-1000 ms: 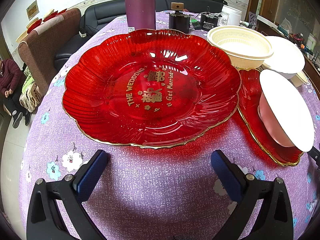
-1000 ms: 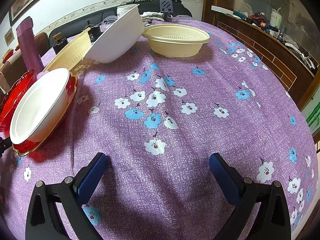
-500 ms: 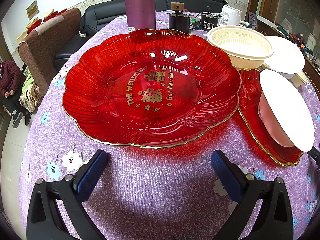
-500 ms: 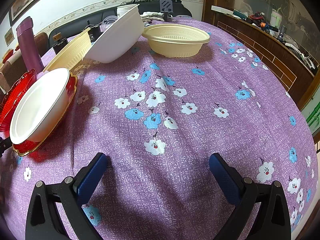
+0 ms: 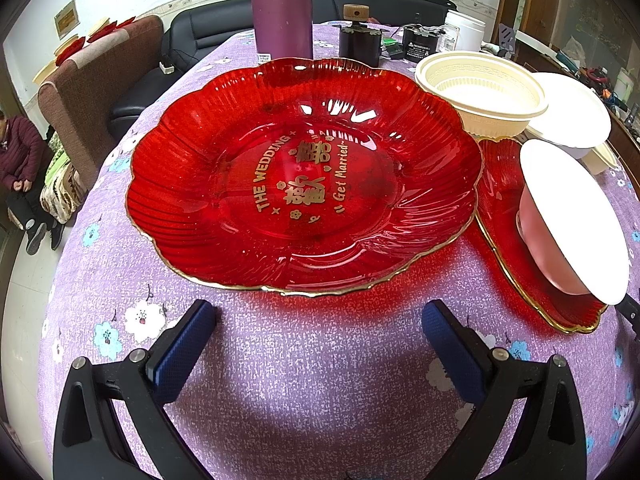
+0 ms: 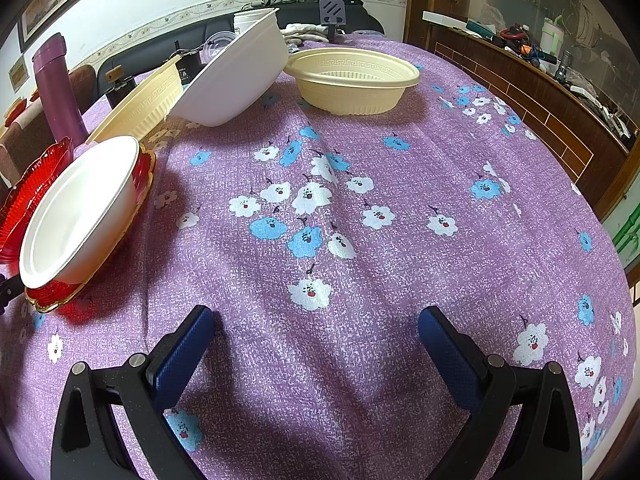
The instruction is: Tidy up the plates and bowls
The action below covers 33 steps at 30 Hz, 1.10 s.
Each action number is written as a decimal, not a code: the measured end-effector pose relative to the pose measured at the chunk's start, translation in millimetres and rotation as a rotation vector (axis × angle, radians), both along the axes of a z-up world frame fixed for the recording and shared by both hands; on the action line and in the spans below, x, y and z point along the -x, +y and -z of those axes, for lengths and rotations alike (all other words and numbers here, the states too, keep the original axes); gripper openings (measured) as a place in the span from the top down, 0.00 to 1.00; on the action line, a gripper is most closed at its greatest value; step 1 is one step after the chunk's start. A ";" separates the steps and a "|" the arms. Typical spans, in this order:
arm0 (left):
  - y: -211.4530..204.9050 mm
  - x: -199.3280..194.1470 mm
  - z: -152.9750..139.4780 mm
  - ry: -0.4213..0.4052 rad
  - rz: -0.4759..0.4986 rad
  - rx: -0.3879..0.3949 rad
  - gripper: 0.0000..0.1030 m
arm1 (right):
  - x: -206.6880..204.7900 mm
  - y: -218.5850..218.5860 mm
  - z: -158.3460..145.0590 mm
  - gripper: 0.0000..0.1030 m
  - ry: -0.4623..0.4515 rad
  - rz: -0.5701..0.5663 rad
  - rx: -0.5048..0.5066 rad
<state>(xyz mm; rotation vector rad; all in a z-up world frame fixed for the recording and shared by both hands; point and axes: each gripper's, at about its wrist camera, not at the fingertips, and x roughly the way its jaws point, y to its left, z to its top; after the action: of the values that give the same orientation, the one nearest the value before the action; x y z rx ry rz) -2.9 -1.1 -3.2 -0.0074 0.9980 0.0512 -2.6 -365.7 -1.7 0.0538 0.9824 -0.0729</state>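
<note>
Left wrist: left claw (image 5: pixel 318 322) spread, near red plate (image 5: pixel 304 176) rim.

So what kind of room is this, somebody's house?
Most likely a home living or dining room. A black sofa stands behind a table under a flowered purple cloth, framed pictures hang on the wall, and a cluttered wooden sideboard runs along one side.
</note>
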 end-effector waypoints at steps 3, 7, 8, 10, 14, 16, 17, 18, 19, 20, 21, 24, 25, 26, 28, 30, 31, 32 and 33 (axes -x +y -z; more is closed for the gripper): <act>2.4 4.8 -6.7 -0.025 -0.032 -0.015 0.09 | 0.1 -0.1 0.0 0.01 0.000 0.000 0.000; 12.9 22.8 -17.1 -0.068 -0.068 -0.007 0.17 | -1.1 -0.6 0.4 0.01 0.000 0.004 0.001; 14.4 25.8 -19.9 -0.078 -0.070 -0.007 0.17 | 0.7 1.7 -0.4 0.01 0.000 0.004 0.001; 16.9 30.4 -25.5 -0.102 -0.079 -0.024 0.17 | 1.0 1.3 -0.4 0.01 0.000 0.004 0.001; 17.0 40.8 -39.3 -0.155 -0.082 -0.064 0.17 | 1.1 0.8 0.1 0.01 0.000 0.005 0.002; 15.4 44.1 -45.3 -0.182 -0.080 -0.079 0.17 | 0.6 0.6 -0.4 0.01 0.028 -0.032 0.000; 14.7 47.9 -49.0 -0.203 -0.078 -0.091 0.17 | 1.3 -0.9 -0.3 0.01 0.051 -0.063 -0.010; 13.5 49.3 -50.5 -0.213 -0.078 -0.099 0.17 | 0.7 -0.9 -0.8 0.01 0.074 -0.086 -0.010; 12.1 51.0 -52.9 -0.229 -0.077 -0.110 0.17 | 1.1 -2.0 -0.4 0.01 0.084 -0.110 -0.009; 9.6 50.4 -54.9 -0.241 -0.074 -0.117 0.17 | 3.7 -2.8 -1.0 0.01 0.089 -0.130 -0.009; 8.6 52.5 -57.4 -0.258 -0.073 -0.124 0.17 | 6.2 -3.7 -0.6 0.01 0.091 -0.141 -0.013; 6.1 58.5 -63.5 -0.306 -0.067 -0.141 0.17 | 13.8 -4.6 -0.3 0.01 0.101 -0.154 -0.015; 5.4 59.7 -64.8 -0.316 -0.067 -0.148 0.17 | 14.4 -4.2 -0.2 0.01 0.108 -0.164 -0.014; 4.7 61.1 -66.6 -0.327 -0.068 -0.157 0.17 | 15.2 -4.2 -0.3 0.00 0.116 -0.172 -0.015; 3.6 63.3 -68.3 -0.343 -0.063 -0.176 0.17 | 15.8 -4.8 -5.5 0.01 0.135 -0.198 -0.038; 2.9 66.2 -71.0 -0.359 -0.068 -0.199 0.17 | 17.7 -5.0 -19.6 0.04 0.104 -0.211 -0.089; 2.8 66.7 -72.4 -0.365 -0.069 -0.205 0.17 | 19.6 -2.7 -27.2 0.05 0.085 -0.224 -0.103; 3.1 67.2 -73.2 -0.371 -0.073 -0.212 0.17 | 20.6 1.2 -38.9 0.06 0.053 -0.244 -0.117; 3.4 67.7 -74.1 -0.380 -0.080 -0.226 0.17 | 21.2 6.1 -49.3 0.08 0.026 -0.269 -0.128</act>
<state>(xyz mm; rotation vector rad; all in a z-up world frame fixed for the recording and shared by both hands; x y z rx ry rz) -70.6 2.3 70.9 0.1454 0.6078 0.2275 -23.8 -359.5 47.6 0.0377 1.0117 0.2364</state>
